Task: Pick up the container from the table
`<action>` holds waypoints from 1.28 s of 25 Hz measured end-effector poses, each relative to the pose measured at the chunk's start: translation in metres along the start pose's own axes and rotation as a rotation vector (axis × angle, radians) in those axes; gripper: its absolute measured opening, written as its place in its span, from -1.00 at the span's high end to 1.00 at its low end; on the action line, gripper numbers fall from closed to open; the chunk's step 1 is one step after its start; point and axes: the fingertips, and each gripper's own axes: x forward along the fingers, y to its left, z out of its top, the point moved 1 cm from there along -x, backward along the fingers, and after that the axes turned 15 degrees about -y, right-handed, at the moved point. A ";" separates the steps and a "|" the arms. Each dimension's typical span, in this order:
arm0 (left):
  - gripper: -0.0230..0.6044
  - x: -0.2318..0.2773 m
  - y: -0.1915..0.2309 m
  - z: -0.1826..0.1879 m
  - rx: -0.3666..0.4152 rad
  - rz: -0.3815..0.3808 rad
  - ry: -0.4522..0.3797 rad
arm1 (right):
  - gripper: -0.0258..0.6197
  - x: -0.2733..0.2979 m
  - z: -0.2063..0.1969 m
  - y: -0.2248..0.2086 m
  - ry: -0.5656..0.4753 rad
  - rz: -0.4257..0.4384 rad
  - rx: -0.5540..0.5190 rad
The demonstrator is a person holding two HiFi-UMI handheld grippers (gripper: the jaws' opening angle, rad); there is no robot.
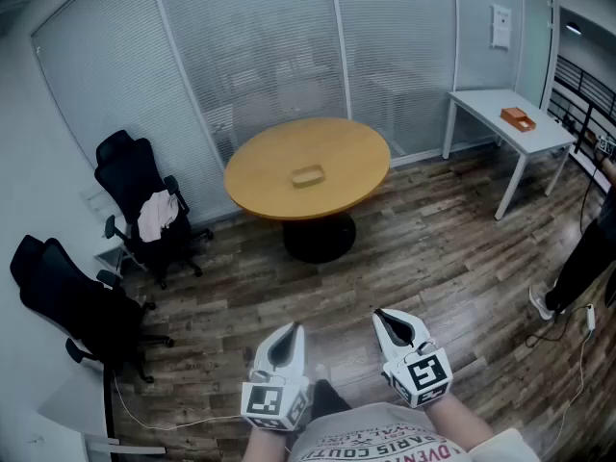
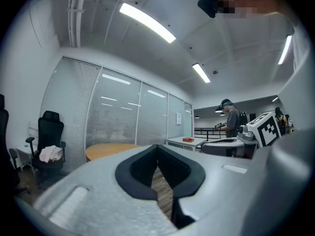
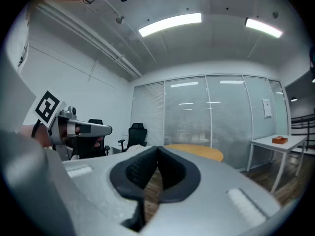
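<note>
Here, both grippers are empty and the container sits far off on the table.
At left stands a black chair point(image 1: 130, 176) with a pale cloth on its seat. The left gripper point(image 1: 289, 333) is held level, jaws closed together on nothing. Well beyond it the container point(image 1: 307, 175) (a small tan box) lies near the middle of the round table point(image 1: 260, 181), untouched. The right gripper point(image 1: 390, 318) is likewise closed and empty. At far right a white desk point(image 1: 496, 104) bears an orange thing point(image 1: 518, 117).

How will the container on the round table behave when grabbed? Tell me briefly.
The container looks low and flat, so it probably won't tip or roll. It covers little of the round table, so it is likely light. Stiffness and slipperiness can't be judged from here.
</note>
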 end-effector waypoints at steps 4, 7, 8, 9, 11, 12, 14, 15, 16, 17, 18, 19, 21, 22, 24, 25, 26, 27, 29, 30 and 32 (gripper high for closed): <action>0.91 0.000 0.005 -0.001 -0.005 -0.001 0.004 | 0.91 0.003 -0.003 0.003 0.004 -0.002 -0.004; 0.91 0.000 0.006 -0.005 -0.012 0.000 0.011 | 0.91 0.004 -0.006 0.003 0.011 -0.007 -0.001; 0.91 0.000 0.006 -0.006 -0.014 0.000 0.014 | 0.91 0.004 -0.007 0.002 0.015 -0.011 0.006; 0.91 0.001 0.006 -0.007 -0.016 0.001 0.018 | 0.91 0.004 -0.008 0.001 0.018 -0.017 0.018; 0.91 0.003 0.007 -0.013 -0.022 0.002 0.032 | 0.91 0.004 -0.009 -0.002 0.019 -0.027 0.049; 0.91 0.004 0.008 -0.016 -0.028 0.002 0.040 | 0.91 0.003 -0.009 -0.003 0.017 -0.031 0.059; 0.91 0.007 0.007 -0.021 -0.041 -0.004 0.052 | 0.92 0.004 -0.011 -0.006 0.022 -0.039 0.064; 0.91 0.009 0.006 -0.022 -0.046 -0.009 0.056 | 0.91 0.004 -0.013 -0.007 0.029 -0.044 0.066; 0.91 0.011 0.006 -0.024 -0.048 -0.014 0.060 | 0.91 0.005 -0.016 -0.009 0.038 -0.050 0.072; 0.91 0.012 0.006 -0.026 -0.047 -0.019 0.065 | 0.92 0.006 -0.020 -0.011 0.047 -0.056 0.079; 0.91 0.015 0.007 -0.028 -0.045 -0.023 0.070 | 0.91 0.008 -0.024 -0.014 0.057 -0.064 0.088; 0.91 0.017 0.010 -0.030 -0.044 -0.025 0.075 | 0.91 0.012 -0.028 -0.016 0.066 -0.071 0.097; 0.91 0.025 0.017 -0.034 -0.044 -0.022 0.084 | 0.91 0.021 -0.035 -0.020 0.077 -0.080 0.114; 0.91 0.029 0.022 -0.036 -0.046 -0.019 0.087 | 0.91 0.026 -0.038 -0.021 0.079 -0.081 0.119; 0.91 0.041 0.034 -0.040 -0.051 -0.012 0.092 | 0.91 0.038 -0.044 -0.024 0.086 -0.080 0.121; 0.91 0.047 0.040 -0.042 -0.054 -0.010 0.094 | 0.91 0.045 -0.047 -0.026 0.090 -0.078 0.120; 0.91 0.055 0.046 -0.043 -0.056 -0.009 0.094 | 0.91 0.053 -0.050 -0.028 0.096 -0.076 0.118; 0.91 0.063 0.052 -0.045 -0.059 -0.009 0.094 | 0.91 0.061 -0.053 -0.032 0.101 -0.077 0.117; 0.91 0.080 0.063 -0.050 -0.065 -0.014 0.093 | 0.91 0.080 -0.058 -0.042 0.109 -0.088 0.114; 0.91 0.090 0.069 -0.052 -0.070 -0.018 0.094 | 0.91 0.090 -0.060 -0.049 0.111 -0.098 0.113; 0.91 0.112 0.084 -0.057 -0.079 -0.029 0.093 | 0.91 0.113 -0.063 -0.061 0.111 -0.117 0.108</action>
